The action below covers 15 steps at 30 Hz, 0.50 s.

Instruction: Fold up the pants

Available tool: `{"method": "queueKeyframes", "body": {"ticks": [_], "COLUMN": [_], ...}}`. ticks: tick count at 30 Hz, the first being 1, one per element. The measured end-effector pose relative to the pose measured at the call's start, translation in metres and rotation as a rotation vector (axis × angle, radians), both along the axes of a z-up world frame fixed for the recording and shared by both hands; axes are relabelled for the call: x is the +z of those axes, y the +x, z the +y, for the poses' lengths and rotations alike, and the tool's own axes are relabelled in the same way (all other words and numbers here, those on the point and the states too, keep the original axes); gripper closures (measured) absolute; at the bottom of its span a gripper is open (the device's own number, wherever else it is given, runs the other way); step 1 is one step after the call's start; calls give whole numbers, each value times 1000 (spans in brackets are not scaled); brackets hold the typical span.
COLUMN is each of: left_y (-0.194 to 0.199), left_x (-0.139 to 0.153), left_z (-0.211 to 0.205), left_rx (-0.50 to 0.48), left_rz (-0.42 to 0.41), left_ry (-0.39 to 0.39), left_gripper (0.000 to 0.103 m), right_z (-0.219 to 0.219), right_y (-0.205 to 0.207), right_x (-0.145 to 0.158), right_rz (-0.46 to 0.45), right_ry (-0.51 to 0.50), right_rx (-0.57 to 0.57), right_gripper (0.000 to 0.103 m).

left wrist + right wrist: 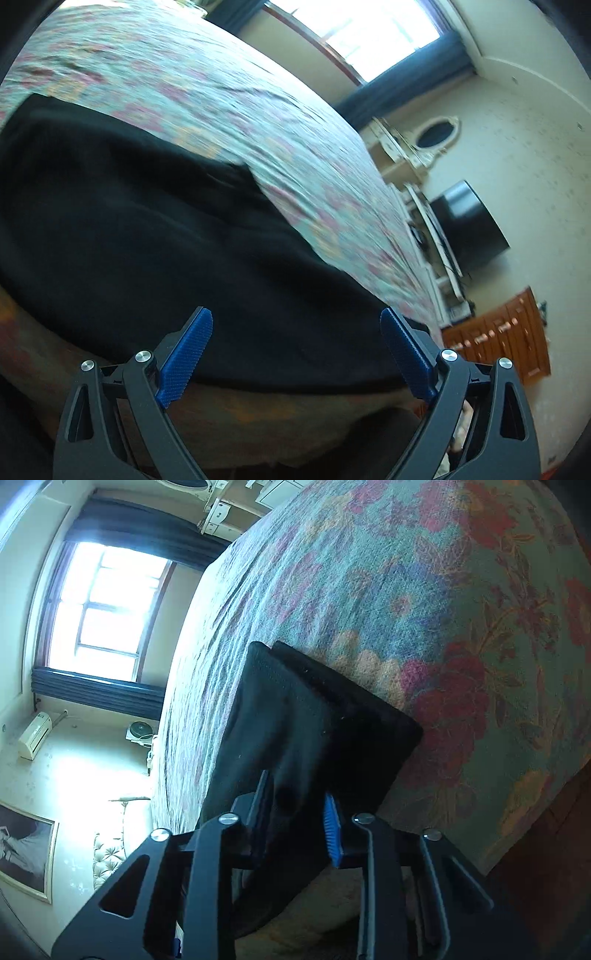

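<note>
Right wrist view shows the right gripper (299, 819) pinching the soft, floppy black pants (314, 720) near their edge, a good hold, while the left gripper (295, 343) gapes empty.

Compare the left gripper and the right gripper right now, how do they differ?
The left gripper has its jaws spread wide with nothing between them; the right gripper is shut on the black pants. The left hovers over flat cloth; the right pinches an edge. Both have blue pads.
</note>
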<state>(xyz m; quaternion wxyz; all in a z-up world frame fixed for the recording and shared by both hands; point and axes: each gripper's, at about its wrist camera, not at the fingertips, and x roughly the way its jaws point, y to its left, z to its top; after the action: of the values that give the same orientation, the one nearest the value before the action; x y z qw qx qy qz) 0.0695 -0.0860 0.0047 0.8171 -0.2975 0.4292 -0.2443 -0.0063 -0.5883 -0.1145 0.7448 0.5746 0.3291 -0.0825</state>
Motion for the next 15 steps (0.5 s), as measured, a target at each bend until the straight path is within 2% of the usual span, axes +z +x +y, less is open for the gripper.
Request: {"method": "queueKeyframes", "body": {"ticks": [1,3,7,11,15], "left_y": [-4,-12,-20,-14,-11], "left_x": [-2,-9,-32,-63,-86], "left_z": [-24,-74,-147,-181,-192], "left_rx": [-68,-187,-293,-275,-214], "left_rz": [7,31,114,273,383], "left_ry": [-21,-53,-126,-248,-316], "left_gripper": [12,12,12,12,12], "right_z": [1,-2,-7,-14,-16], "right_y": [1,-3,-8,-5,0], "right_x": [-1,-3,3,14,22], "right_rz": [-2,-15,-56,-106,-148], "right_ry": [-2,-3,4,12,33], "right_rx": [0,-3,-9,-4,0], "right_gripper": [94,95,96,96,96]}}
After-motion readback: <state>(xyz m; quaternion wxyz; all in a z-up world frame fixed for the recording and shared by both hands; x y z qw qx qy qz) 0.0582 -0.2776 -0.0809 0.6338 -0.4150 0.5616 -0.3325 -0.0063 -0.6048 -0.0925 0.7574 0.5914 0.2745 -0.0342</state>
